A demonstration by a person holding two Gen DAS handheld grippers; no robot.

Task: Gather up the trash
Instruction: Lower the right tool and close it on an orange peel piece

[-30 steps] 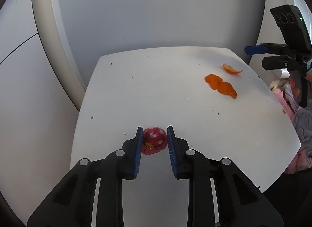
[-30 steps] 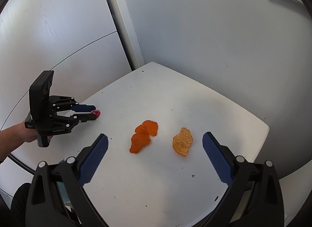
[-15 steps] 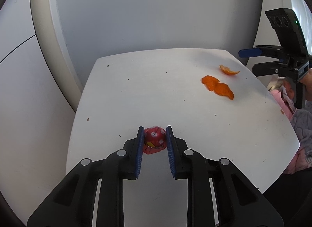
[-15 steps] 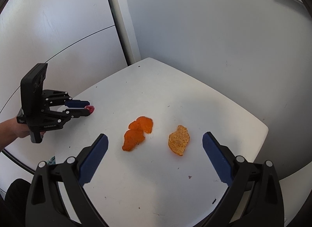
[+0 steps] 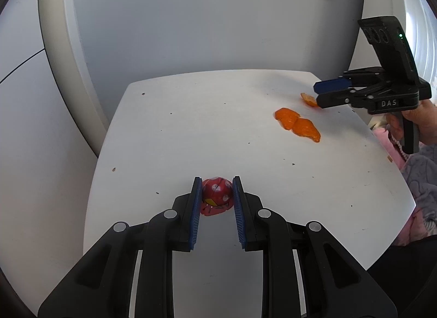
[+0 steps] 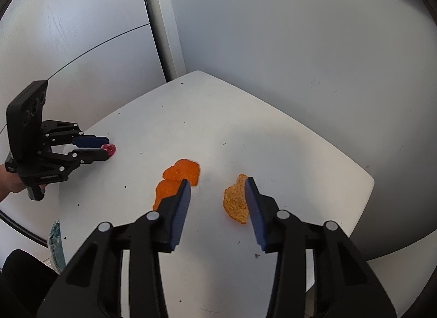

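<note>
White table [image 5: 191,132] speckled; grey wall [image 5: 191,23] behind

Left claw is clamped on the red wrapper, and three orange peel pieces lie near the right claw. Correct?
Not quite: the left claw does clamp the red wrapper, but the right wrist view shows only two peels near the right claw.

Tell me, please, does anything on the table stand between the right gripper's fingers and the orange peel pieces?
Nothing visible does. The right gripper hovers over bare white table, its closing fingers overlapping the larger orange peel and the smaller peel; neither is gripped.
</note>
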